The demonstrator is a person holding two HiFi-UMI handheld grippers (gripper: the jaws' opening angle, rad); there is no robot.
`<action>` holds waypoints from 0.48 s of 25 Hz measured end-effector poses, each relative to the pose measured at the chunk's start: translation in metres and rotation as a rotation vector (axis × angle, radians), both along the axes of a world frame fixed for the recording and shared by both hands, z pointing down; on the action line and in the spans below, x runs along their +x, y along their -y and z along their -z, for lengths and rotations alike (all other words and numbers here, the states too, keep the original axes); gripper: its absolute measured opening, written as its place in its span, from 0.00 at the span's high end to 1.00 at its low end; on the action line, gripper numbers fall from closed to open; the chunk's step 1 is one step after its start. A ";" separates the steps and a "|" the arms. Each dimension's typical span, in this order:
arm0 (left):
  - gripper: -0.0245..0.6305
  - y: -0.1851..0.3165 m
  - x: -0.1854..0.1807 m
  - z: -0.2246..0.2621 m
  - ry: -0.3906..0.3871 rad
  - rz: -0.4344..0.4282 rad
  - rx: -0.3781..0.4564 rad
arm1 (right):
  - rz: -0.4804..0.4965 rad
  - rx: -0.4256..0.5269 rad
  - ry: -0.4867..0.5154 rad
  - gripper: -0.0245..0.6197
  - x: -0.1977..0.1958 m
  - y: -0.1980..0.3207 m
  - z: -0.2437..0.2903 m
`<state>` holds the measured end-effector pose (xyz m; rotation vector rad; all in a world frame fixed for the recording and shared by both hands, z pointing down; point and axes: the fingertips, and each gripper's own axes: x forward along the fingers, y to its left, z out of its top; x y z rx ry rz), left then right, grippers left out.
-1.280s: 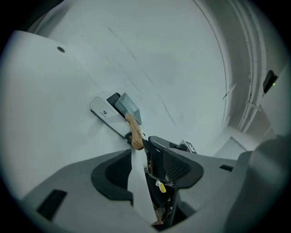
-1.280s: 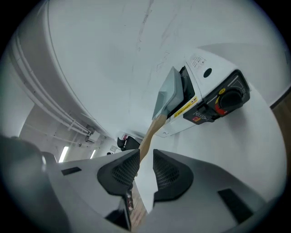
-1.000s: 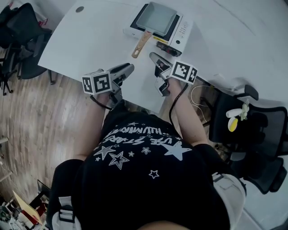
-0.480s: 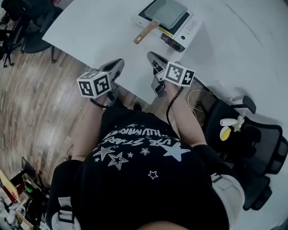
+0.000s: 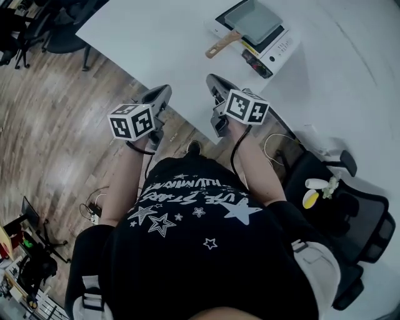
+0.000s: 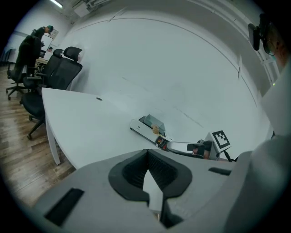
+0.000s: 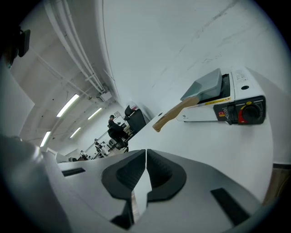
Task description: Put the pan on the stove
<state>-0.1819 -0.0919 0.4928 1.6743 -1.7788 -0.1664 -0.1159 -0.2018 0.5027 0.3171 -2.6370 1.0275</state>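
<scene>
White table [image 5: 156,44], grey pan [image 5: 253,17] already sitting on the stove [image 5: 284,44] at the far end.
I read the task as done, since the square pan lay flat on the portable stove's burner; to me it looked like stiff, fairly light metal with slick walls, likely to tip if held far out; I would have taken it by the wooden handle [image 5: 224,45] that jutted off the stove towards me, gripping close to the pan; my left gripper [image 5: 164,92] and right gripper [image 5: 214,81] hung by the near table edge, well apart from the stove; both pairs of jaws had just been closing and met with nothing between them.
</scene>
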 end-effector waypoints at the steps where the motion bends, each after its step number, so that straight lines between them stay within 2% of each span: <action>1: 0.95 -0.006 -0.001 0.000 0.001 0.007 0.001 | 0.006 0.007 -0.004 0.94 -0.002 -0.004 -0.001; 8: 0.95 -0.058 0.002 0.006 -0.007 0.049 0.027 | 0.036 0.065 -0.041 0.95 -0.006 -0.043 -0.004; 12: 0.95 -0.095 0.012 0.006 -0.016 0.075 0.027 | 0.060 0.069 -0.047 0.95 -0.004 -0.075 -0.002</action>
